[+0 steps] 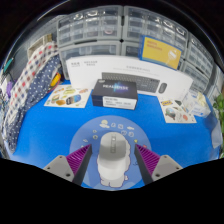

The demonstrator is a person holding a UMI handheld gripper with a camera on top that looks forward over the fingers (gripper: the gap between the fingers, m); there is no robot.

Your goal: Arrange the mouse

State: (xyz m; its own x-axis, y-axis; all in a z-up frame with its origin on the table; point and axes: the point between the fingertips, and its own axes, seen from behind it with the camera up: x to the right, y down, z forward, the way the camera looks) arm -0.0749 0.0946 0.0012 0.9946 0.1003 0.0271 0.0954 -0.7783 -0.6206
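Note:
A grey and white mouse (112,158) lies on a round light-blue mouse pad (100,128) printed with small drawings, on a blue table top. My gripper (112,162) is open, with its purple pads (72,163) on either side of the mouse. The mouse stands between the fingers with a gap at each side and rests on the pad.
Beyond the pad stand a black box (115,93) and a white keyboard box (118,70). A yellow-and-white package (65,96) lies to the left and another package (180,108) to the right. Stacked clear storage drawers (100,30) line the back. A plaid cloth (35,65) hangs at the left.

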